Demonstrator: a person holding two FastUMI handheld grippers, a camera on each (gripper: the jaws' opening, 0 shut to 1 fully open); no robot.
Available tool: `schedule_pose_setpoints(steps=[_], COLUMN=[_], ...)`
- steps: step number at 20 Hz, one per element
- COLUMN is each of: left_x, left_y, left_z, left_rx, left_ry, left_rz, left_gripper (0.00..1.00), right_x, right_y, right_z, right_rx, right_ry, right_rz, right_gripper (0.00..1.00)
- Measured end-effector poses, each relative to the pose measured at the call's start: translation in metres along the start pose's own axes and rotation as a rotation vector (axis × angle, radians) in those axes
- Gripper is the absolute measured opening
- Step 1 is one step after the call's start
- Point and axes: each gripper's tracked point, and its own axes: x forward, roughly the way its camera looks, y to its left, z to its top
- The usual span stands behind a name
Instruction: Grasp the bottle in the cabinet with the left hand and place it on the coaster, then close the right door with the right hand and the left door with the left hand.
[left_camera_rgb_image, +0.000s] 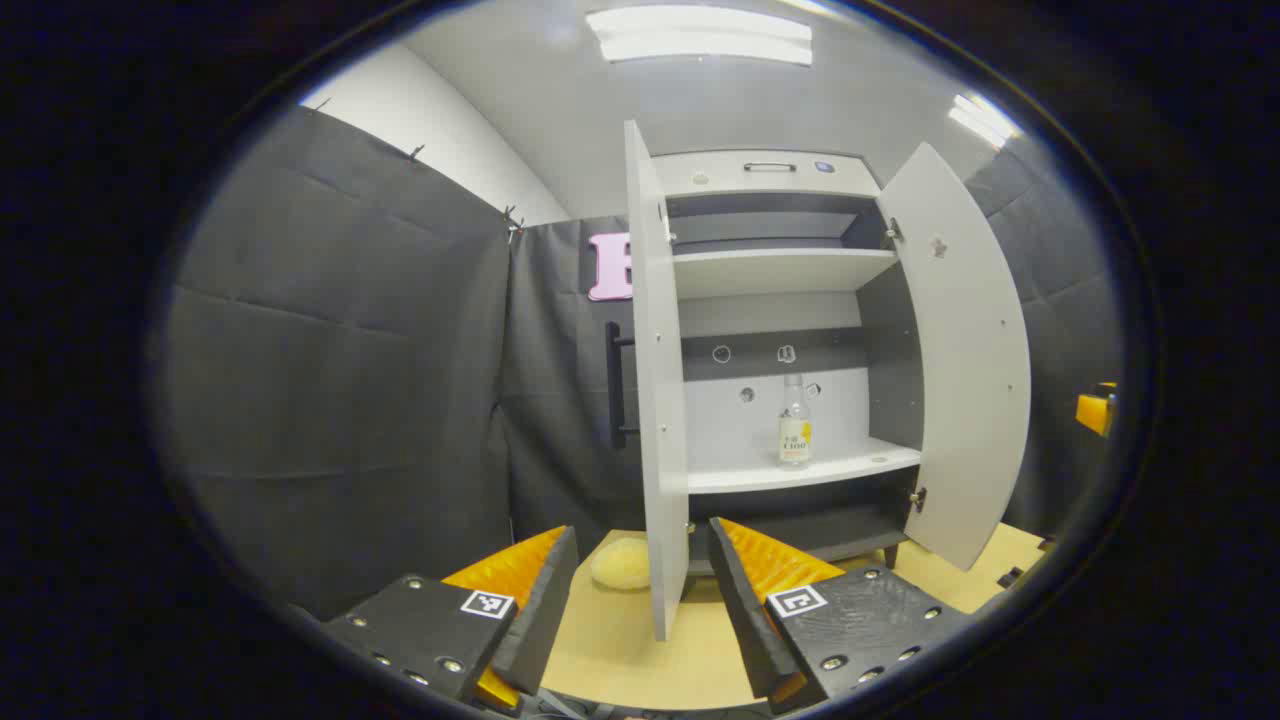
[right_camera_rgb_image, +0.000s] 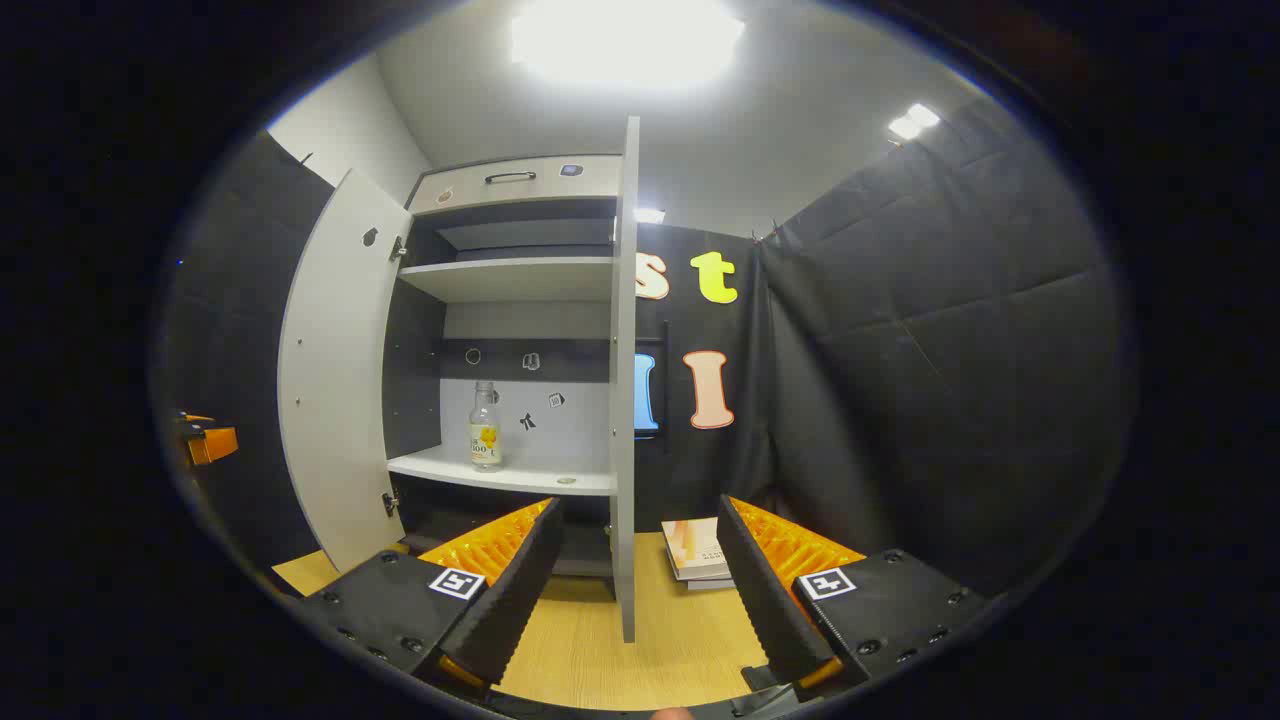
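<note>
A clear bottle (left_camera_rgb_image: 795, 425) with a pale label stands upright on the lower shelf (left_camera_rgb_image: 800, 468) of the white cabinet, whose two doors are swung wide. In the right gripper view the bottle (right_camera_rgb_image: 484, 428) is at the shelf's left part. A pale round coaster (left_camera_rgb_image: 620, 565) lies on the wooden table, left of the left door (left_camera_rgb_image: 655, 400). My left gripper (left_camera_rgb_image: 640, 590) is open, low over the table in front of that door's edge, holding nothing. My right gripper (right_camera_rgb_image: 640, 580) is open too, facing the edge of the right door (right_camera_rgb_image: 625, 400).
The right door (left_camera_rgb_image: 960, 360) angles outward, and so does the left door (right_camera_rgb_image: 330, 380). A stack of books (right_camera_rgb_image: 695, 550) lies on the table right of the cabinet. A black handle (left_camera_rgb_image: 618, 385) sits on the left door's outer face. Black cloth walls close in both sides.
</note>
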Motion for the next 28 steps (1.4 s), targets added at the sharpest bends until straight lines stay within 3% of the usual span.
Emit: schedule_pose_setpoints(steps=[17,28], left_x=[0.011,0.014], left_y=[0.01,-0.04], left_z=[0.004,0.016], left_rx=[0.025,0.016], left_ry=[-0.008,-0.025], left_rz=[0.027,0.009], left_gripper=[0.77,0.77], right_x=[0.014,0.021], right_y=[-0.009,-0.038], right_z=[0.007,-0.003], right_rx=[0.004,-0.003], right_ry=[-0.007,0.005], right_rz=[0.008,0.017], right_gripper=[0.98,0.98])
